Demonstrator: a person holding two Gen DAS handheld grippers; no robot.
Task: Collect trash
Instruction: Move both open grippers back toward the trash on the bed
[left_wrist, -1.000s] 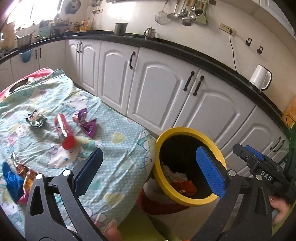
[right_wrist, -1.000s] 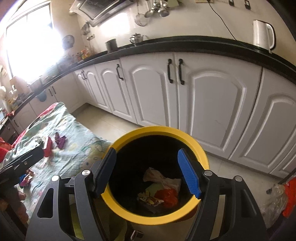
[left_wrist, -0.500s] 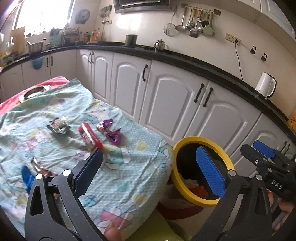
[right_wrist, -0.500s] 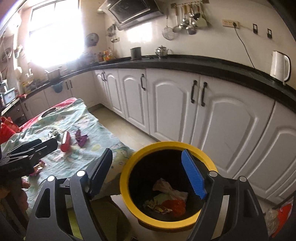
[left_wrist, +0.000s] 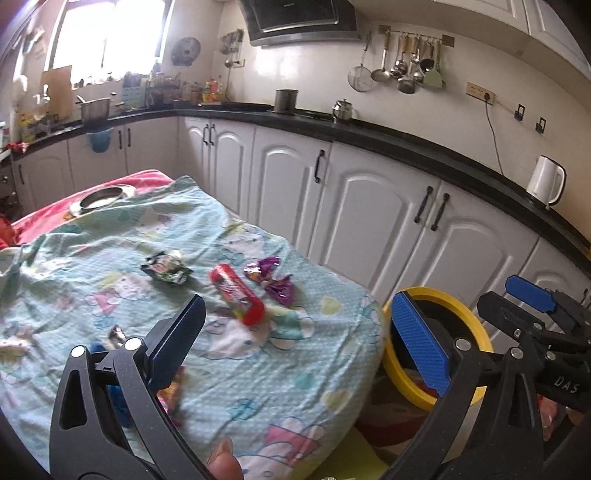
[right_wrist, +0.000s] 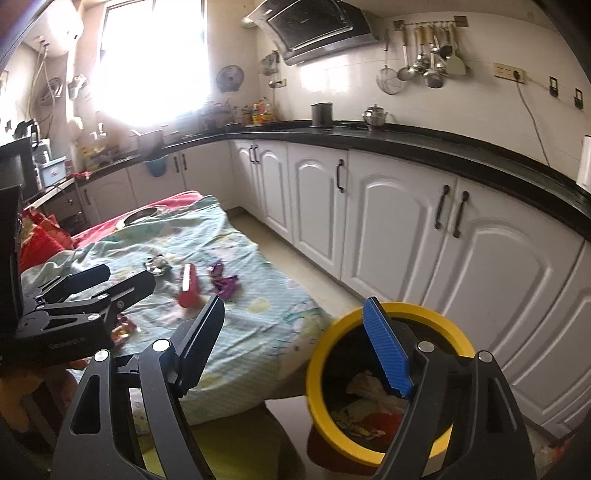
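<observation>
My table (left_wrist: 258, 387) wears a pale green cartoon cloth. On it lie a red wrapper (left_wrist: 238, 293), a purple wrapper (left_wrist: 273, 280), a dark green packet (left_wrist: 166, 267) and a steel bowl (left_wrist: 101, 195).

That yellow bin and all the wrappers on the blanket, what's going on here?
Someone is tidying up trash with a gripper in each hand. Both the left gripper and the right gripper are open and hold nothing. The yellow bin has some trash inside. A red wrapper, a purple wrapper and a green packet lie on the blanket, not yet picked up.
</observation>
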